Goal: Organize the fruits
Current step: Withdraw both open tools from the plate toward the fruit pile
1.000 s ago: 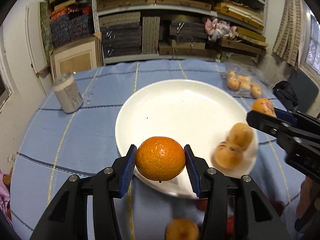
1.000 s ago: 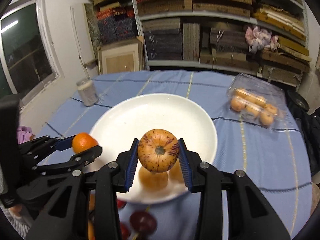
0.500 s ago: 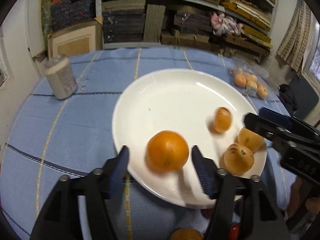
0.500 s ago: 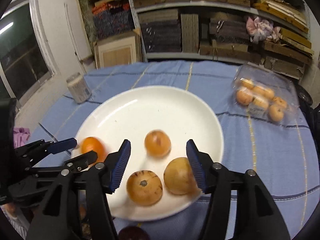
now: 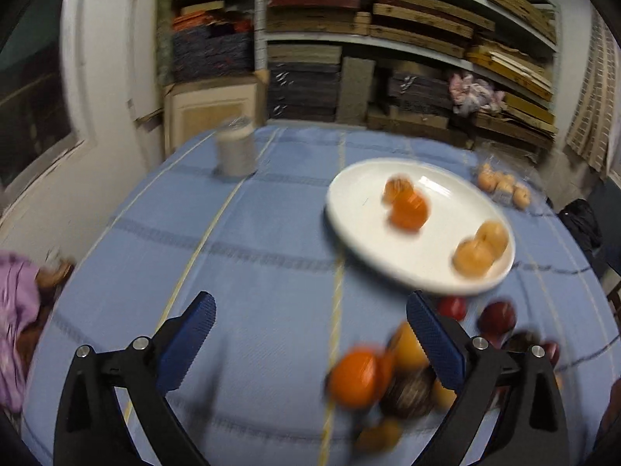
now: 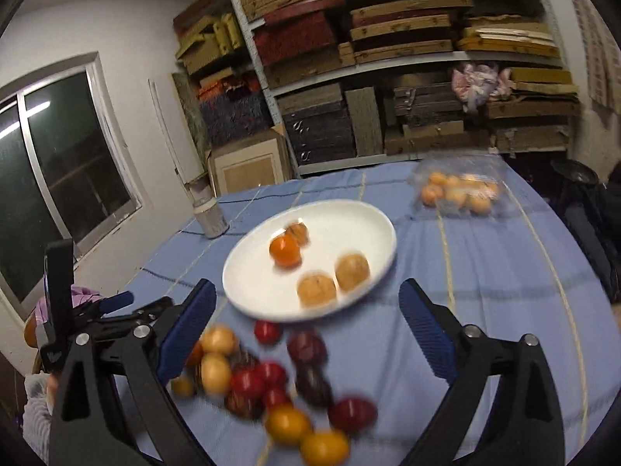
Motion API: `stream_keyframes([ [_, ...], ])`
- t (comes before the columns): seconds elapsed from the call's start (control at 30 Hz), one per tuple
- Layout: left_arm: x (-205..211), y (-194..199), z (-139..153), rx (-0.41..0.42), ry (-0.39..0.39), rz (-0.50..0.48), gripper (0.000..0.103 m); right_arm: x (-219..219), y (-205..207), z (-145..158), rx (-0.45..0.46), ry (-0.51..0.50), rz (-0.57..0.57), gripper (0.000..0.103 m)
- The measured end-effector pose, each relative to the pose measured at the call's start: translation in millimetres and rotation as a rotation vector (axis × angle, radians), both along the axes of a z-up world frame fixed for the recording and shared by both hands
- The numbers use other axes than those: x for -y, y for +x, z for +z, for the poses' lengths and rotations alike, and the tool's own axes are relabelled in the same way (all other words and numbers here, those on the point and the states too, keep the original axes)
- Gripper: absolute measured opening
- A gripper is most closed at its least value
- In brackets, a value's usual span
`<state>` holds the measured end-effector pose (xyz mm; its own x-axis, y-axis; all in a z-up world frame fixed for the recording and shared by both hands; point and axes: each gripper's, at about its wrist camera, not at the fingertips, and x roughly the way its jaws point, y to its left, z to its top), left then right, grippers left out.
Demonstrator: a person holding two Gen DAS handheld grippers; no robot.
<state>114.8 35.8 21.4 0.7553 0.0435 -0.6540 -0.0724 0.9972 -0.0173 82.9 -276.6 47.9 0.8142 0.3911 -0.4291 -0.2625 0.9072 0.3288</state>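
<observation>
A white plate (image 5: 349, 209) (image 6: 372, 233) on the blue cloth holds an orange mandarin (image 5: 408, 211) (image 6: 285, 250), a streaked round fruit behind it (image 6: 298, 232) and two tan round fruits (image 5: 479, 250) (image 6: 333, 277). A blurred heap of red, yellow and dark fruits (image 6: 271, 380) (image 5: 388, 369) lies in front of the plate. My left gripper (image 5: 310, 334) hangs over bare cloth, jaws still opening, nothing between them. My right gripper (image 6: 308, 320) is above the heap, jaws opening and empty. The left gripper (image 6: 116, 306) also shows at the left of the right wrist view.
A grey jar (image 5: 235, 151) (image 6: 209, 215) stands at the table's back left. A clear pack of small orange fruits (image 6: 460, 192) (image 5: 504, 186) lies at the back right. Shelves stacked with boards fill the far wall. A dark bag (image 5: 580, 221) sits off the right edge.
Both grippers let go of their fruits onto the plate, opened wide and pulled back from it. The mandarin and the streaked fruit rolled to the plate's far side.
</observation>
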Motion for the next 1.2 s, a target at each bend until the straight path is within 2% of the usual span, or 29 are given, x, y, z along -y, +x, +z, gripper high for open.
stream_keyframes([
  [0.07, -6.4, -19.4, -13.0, -0.021, 0.016, 0.018, 0.099, 11.7, -25.2, -19.4, -0.011, 0.026, -0.035, 0.094],
  [0.2, -8.7, -35.1, -19.3, -0.018, 0.057, 0.032, 0.099, 20.5, -41.8, -44.2, -0.079, 0.031, -0.052, 0.096],
  [0.47, 13.5, -29.2, -27.8, -0.011, 0.140, -0.029, 0.099, 18.6, -39.4, -55.3, -0.144, 0.042, -0.058, 0.099],
  [0.63, 26.3, -11.9, -36.8, -0.054, 0.180, -0.076, 0.099, 19.1, -33.7, -57.1, -0.164, 0.052, -0.057, 0.099],
  [0.77, 18.9, -2.4, -44.8, -0.097, 0.144, -0.076, 0.099, 18.3, -32.3, -60.1, -0.181, 0.050, -0.055, 0.099],
  [0.93, -0.1, 4.7, -47.0, -0.134, 0.020, -0.054, 0.099, 15.6, -29.8, -60.2, -0.193, 0.044, -0.048, 0.099],
  [1.1, -0.8, 3.6, -45.6, -0.102, 0.028, -0.041, 0.100, 14.2, -28.7, -61.5, -0.203, 0.043, -0.047, 0.099],
  [1.2, 4.8, 8.2, -51.6, -0.126, 0.028, -0.104, 0.100, 13.4, -28.9, -61.9, -0.206, 0.043, -0.045, 0.099],
])
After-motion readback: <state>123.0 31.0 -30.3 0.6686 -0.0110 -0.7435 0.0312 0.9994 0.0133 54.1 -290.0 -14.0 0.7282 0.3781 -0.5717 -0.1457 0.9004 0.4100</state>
